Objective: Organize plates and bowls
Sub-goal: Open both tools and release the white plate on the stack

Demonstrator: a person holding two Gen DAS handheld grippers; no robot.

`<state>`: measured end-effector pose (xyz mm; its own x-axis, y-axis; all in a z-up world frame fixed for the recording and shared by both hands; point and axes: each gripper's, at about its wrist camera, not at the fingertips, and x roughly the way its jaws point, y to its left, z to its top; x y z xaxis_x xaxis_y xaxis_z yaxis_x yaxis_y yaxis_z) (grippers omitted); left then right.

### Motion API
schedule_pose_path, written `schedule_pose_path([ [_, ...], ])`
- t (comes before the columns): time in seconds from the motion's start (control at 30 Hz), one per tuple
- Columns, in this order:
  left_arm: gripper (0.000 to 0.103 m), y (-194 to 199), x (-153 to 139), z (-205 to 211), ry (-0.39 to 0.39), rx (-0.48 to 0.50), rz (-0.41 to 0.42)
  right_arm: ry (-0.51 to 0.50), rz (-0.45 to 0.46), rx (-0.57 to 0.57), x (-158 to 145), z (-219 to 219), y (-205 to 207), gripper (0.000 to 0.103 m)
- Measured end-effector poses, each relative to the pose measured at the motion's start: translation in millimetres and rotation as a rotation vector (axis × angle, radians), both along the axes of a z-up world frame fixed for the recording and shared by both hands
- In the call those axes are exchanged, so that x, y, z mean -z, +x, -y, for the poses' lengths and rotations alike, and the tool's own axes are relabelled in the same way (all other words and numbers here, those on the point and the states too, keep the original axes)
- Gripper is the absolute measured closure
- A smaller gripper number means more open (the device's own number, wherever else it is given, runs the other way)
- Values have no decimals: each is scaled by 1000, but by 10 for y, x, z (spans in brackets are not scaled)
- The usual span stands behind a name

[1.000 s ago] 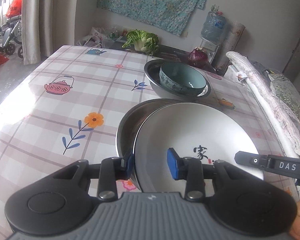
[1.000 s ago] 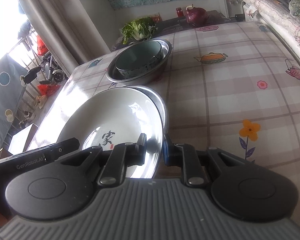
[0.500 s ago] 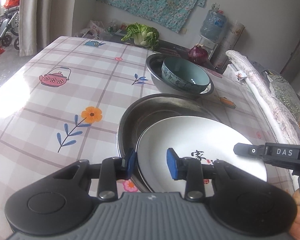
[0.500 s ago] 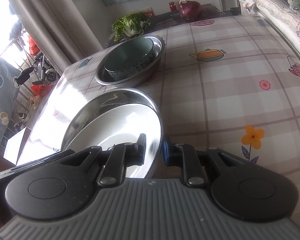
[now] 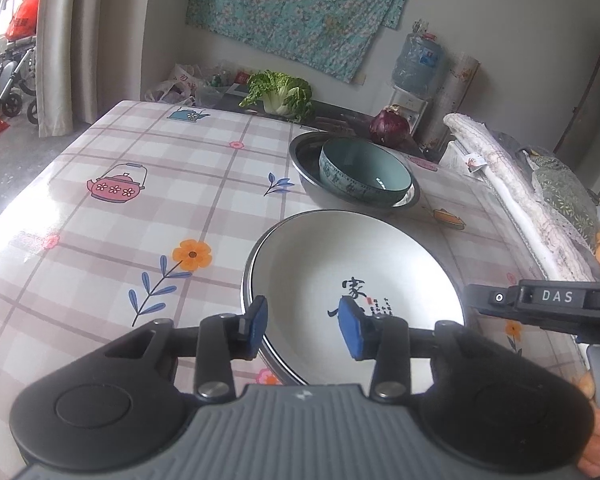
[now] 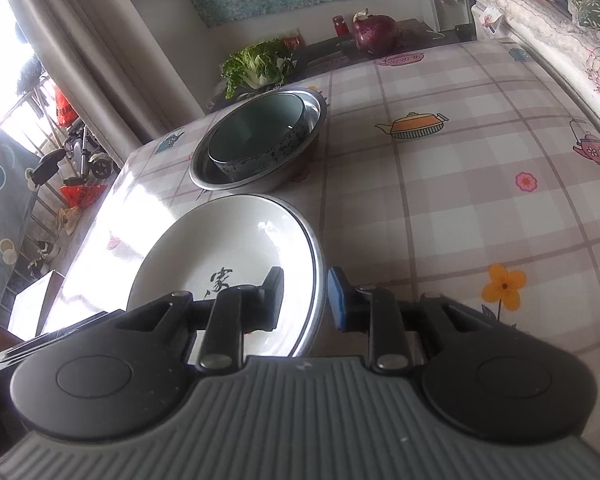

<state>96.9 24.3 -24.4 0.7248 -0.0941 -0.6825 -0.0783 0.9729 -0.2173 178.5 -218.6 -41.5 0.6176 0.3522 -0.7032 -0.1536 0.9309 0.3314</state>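
Your white plate [image 5: 352, 264] now sits nested in the steel basin [image 5: 247, 276] to save table [image 5: 148, 216] room, so both your left gripper [image 5: 302, 328] and right gripper [image 6: 303, 298] are opening, pads clear of its rim.

A table under a glossy plaid cloth printed with teapots and flowers [image 5: 148, 216] carries two steel basins directly: the near shallow metal basin [image 5: 245, 280] and the far round metal basin [image 5: 304, 168].
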Motion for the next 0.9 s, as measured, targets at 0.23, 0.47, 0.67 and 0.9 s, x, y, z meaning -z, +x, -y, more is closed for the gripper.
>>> schedule_pose_path([
  [0.23, 44, 1, -57, 30, 30, 43, -18, -30, 4, -4, -24, -1, -105, 65],
  [0.47, 33, 39, -140, 98, 120, 76, -38, -84, 42, 0, -58, -16, -239, 48],
  [0.67, 30, 98, -210, 90, 177, 64, -48, -84, 55, 3, -86, -6, -284, 47],
  [0.9, 27, 142, -252, 98, 202, 57, -46, -83, 72, -11, -143, -30, -296, 47],
])
